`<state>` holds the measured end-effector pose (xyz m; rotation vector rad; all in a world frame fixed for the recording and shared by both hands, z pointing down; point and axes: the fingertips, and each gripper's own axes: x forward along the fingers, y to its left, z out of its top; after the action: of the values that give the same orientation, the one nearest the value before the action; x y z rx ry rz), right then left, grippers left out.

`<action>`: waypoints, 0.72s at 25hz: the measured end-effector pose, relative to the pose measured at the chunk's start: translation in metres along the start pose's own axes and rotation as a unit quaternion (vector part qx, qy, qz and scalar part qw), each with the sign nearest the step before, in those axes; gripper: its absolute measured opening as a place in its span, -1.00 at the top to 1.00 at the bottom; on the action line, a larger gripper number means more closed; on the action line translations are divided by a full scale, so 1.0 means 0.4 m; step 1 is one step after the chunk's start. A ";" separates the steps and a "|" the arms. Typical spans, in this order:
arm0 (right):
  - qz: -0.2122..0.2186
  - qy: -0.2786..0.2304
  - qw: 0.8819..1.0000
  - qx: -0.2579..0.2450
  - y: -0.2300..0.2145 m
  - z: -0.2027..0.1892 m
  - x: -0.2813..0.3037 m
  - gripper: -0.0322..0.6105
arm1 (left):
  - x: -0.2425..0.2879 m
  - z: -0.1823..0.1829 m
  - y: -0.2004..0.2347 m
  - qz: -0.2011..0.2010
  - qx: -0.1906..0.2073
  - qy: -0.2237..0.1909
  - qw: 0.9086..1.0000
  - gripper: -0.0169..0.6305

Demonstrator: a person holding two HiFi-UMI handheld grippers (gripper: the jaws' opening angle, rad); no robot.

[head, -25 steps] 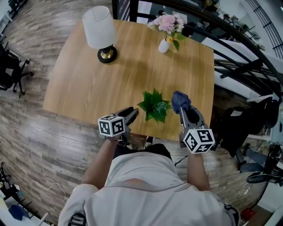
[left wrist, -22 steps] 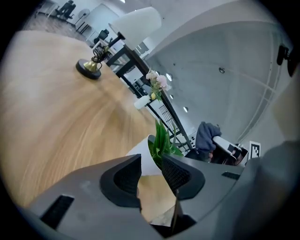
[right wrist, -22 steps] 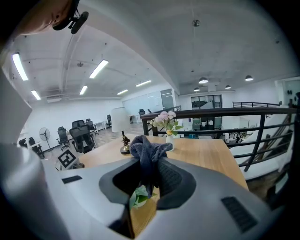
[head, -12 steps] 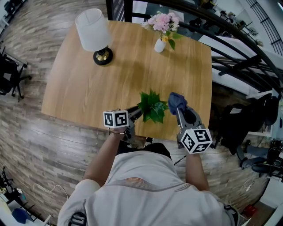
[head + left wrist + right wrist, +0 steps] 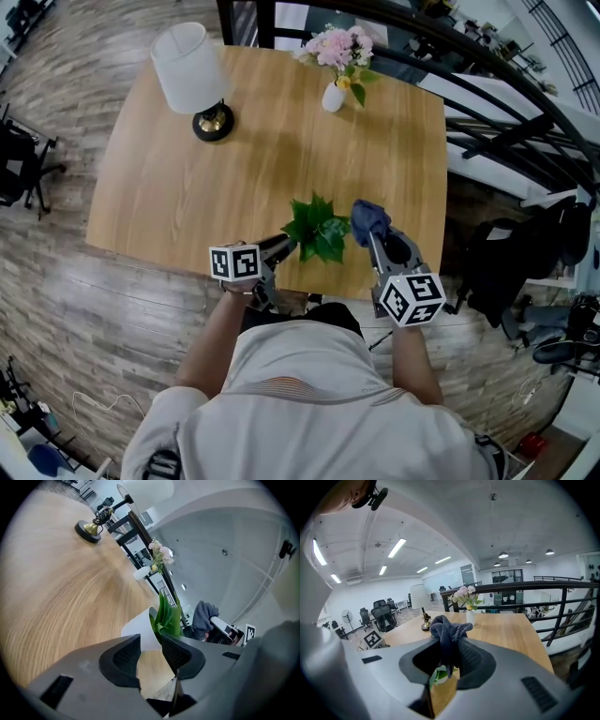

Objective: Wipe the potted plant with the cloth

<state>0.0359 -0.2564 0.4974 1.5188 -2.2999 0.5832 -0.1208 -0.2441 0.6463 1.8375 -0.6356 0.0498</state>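
A small potted plant (image 5: 317, 228) with green leaves in a white pot (image 5: 139, 631) stands near the front edge of the wooden table (image 5: 187, 187). My left gripper (image 5: 281, 247) lies low at the pot's left side. Its jaws are opening, and the pot sits just past the fingertips without touching the pads (image 5: 124, 654). My right gripper (image 5: 375, 236) is right of the plant, shut on a bunched dark blue cloth (image 5: 368, 217). The cloth (image 5: 447, 632) sticks up from the jaws, and green leaves (image 5: 438, 674) show below it.
A white-shaded lamp (image 5: 192, 70) stands at the table's far left. A white vase of pink flowers (image 5: 335, 94) stands at the far edge. A black railing (image 5: 506, 122) runs along the right. An office chair (image 5: 19, 155) is on the floor at left.
My left gripper has moved right, up to the plant's pot. The right gripper with the cloth has stayed beside the leaves.
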 end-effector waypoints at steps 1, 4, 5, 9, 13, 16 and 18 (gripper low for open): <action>0.003 0.001 1.000 0.000 0.001 0.000 0.002 0.49 | 0.000 -0.006 0.008 0.007 0.005 0.006 1.000 0.57; 0.009 0.004 1.000 -0.002 0.006 -0.002 0.008 0.49 | -0.001 -0.017 0.038 0.029 0.002 0.015 0.999 0.57; 0.011 0.005 1.000 -0.002 0.008 -0.002 0.009 0.49 | -0.001 -0.012 0.040 0.027 -0.009 0.009 1.000 0.57; 0.015 0.007 1.000 -0.003 0.007 -0.007 0.015 0.49 | 0.014 0.029 0.014 -0.006 -0.042 -0.016 0.999 0.57; 0.016 0.008 1.000 -0.004 0.007 -0.010 0.014 0.49 | 0.033 0.025 0.007 -0.005 -0.037 -0.002 0.999 0.57; 0.014 0.010 1.000 -0.007 0.007 -0.015 0.016 0.49 | 0.048 0.006 0.017 -0.001 -0.043 0.011 0.999 0.55; 0.016 0.011 1.000 -0.007 0.009 -0.018 0.017 0.49 | 0.054 0.000 0.021 -0.002 -0.060 0.009 0.998 0.55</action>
<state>0.0304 -0.2570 0.5061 1.4648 -2.3123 0.5887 -0.1062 -0.2544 0.6608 1.7209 -0.6082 0.0248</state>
